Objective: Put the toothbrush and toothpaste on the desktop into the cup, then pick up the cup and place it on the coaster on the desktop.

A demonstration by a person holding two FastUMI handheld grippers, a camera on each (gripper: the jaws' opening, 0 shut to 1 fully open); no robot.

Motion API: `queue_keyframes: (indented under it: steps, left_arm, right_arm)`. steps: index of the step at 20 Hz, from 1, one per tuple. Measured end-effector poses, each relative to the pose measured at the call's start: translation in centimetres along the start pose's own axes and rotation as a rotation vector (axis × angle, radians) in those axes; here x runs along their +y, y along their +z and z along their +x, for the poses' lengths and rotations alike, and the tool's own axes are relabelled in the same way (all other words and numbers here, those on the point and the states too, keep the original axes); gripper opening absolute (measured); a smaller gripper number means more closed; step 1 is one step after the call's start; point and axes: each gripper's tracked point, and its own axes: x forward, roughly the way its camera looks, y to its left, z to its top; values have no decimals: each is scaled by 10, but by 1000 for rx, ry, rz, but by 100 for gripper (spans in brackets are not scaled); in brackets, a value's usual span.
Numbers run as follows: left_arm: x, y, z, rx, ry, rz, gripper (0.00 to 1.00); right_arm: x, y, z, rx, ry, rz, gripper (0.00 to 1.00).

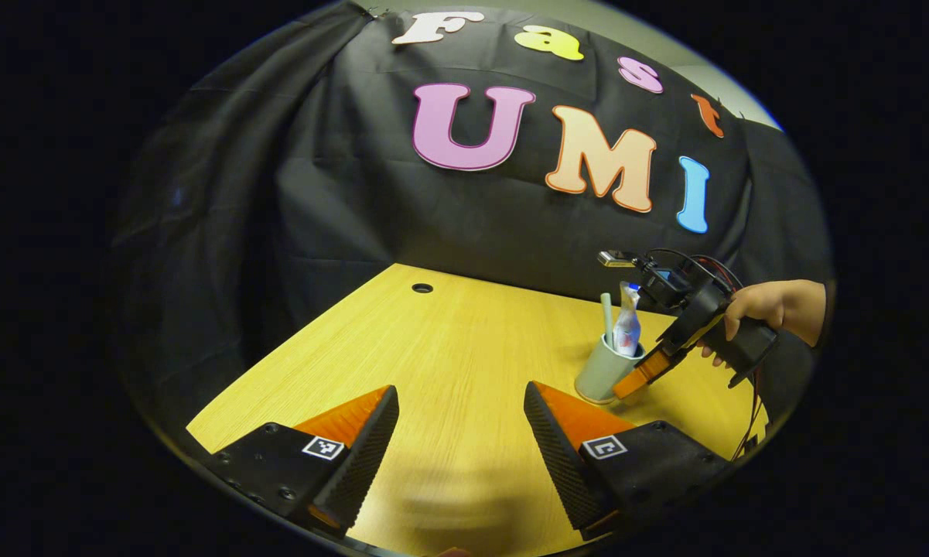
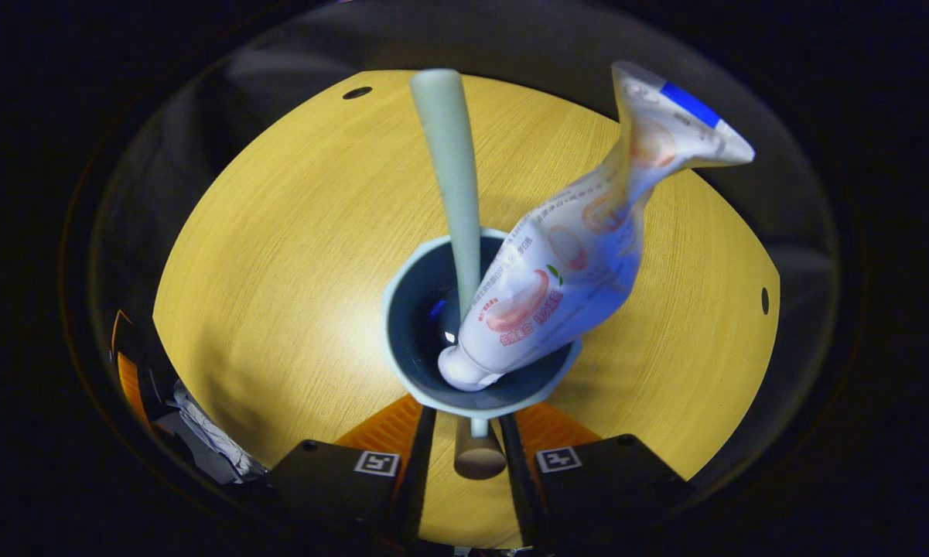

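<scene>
A pale green cup (image 1: 599, 375) stands on the wooden desktop (image 1: 464, 348) at the right. A pale green toothbrush (image 1: 607, 313) and a white toothpaste tube (image 1: 628, 329) stick up out of it. In the right gripper view I look down into the cup (image 2: 410, 309), with the toothbrush (image 2: 452, 170) upright and the toothpaste (image 2: 580, 255) leaning right, cap down. My right gripper (image 2: 468, 418) is closed narrowly around the cup's small handle (image 2: 479, 458). A hand (image 1: 773, 305) holds the right gripper (image 1: 630, 384) at the cup's side. My left gripper (image 1: 460, 429) hovers open over bare wood, left of the cup.
The desktop has a small round hole (image 1: 422, 288) at its far edge and another hole (image 2: 764, 300) at the right of the right gripper view. Black cloth walls the booth behind the desk. Part of the other gripper (image 2: 128, 379) sits at the lower left of that view.
</scene>
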Motion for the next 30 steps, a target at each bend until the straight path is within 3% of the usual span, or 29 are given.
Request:
queue_keyframes:
  steps: [3, 9, 16, 24, 30]
  left_arm:
    - [-21, 10, 5, -20, -42, 26, 95]
    - [-76, 32, 16, -54, -121, 84, 95]
    - [-147, 52, 26, -76, -190, 136, 95]
    - [-221, 86, 22, -159, -242, 98, 95]
    - [-249, 110, 7, -238, -261, 110, 94]
  right_arm:
    - [5, -5, -18, -46, 35, 26, 96]
    - [-10, -15, -64, -240, 46, 62, 96]
    - [-57, -24, -128, -583, -24, 109, 96]
    - [-116, -31, -228, -1021, -132, 198, 98]
    - [-141, -33, -284, -1199, -197, 262, 97]
